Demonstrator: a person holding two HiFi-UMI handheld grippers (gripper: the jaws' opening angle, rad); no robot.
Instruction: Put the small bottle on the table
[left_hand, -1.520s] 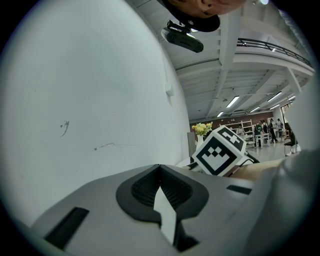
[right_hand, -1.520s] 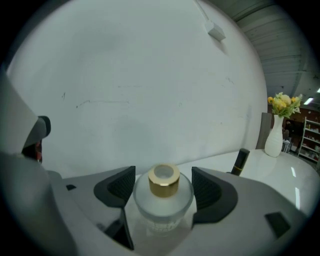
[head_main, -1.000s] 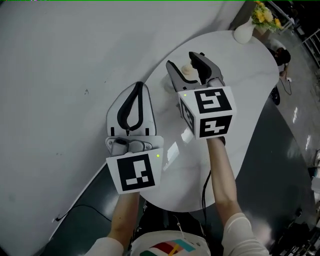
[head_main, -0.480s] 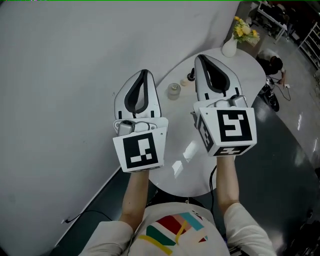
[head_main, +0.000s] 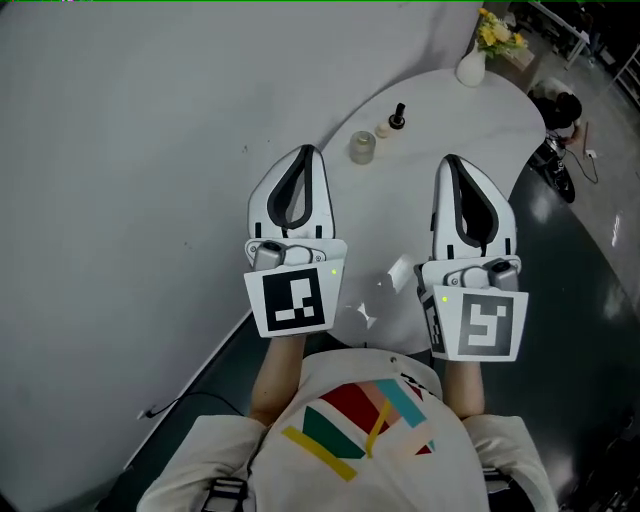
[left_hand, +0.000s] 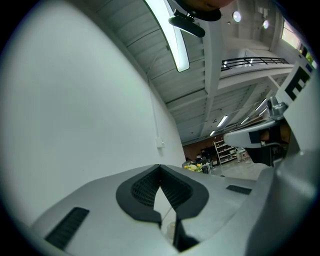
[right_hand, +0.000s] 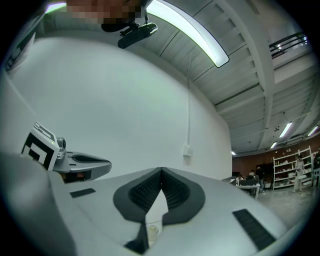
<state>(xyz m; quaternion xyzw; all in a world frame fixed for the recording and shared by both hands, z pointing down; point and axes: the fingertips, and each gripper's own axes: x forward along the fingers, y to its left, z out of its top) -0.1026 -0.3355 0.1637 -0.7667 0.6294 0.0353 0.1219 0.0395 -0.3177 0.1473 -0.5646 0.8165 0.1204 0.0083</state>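
The small cream bottle (head_main: 383, 131) stands upright on the white oval table (head_main: 440, 110), between a squat glass jar (head_main: 362, 147) and a small black object (head_main: 398, 117). Neither gripper touches it. My left gripper (head_main: 305, 150) is shut and empty, with its tips just short of the jar. My right gripper (head_main: 452, 160) is shut and empty too, to the right of the bottle and nearer to me. In the left gripper view the jaws (left_hand: 160, 166) meet at the tip, and in the right gripper view the jaws (right_hand: 161, 170) do the same.
A white vase with yellow flowers (head_main: 473, 65) stands at the table's far end. A white wall (head_main: 130, 150) runs along the table's left side. Dark glossy floor (head_main: 580, 280) lies to the right. The person's torso is at the table's near edge.
The right gripper's jaws were open around the cream bottle; they have shut, empty. Both grippers have drawn back toward the person, and the bottle stays standing on the table.
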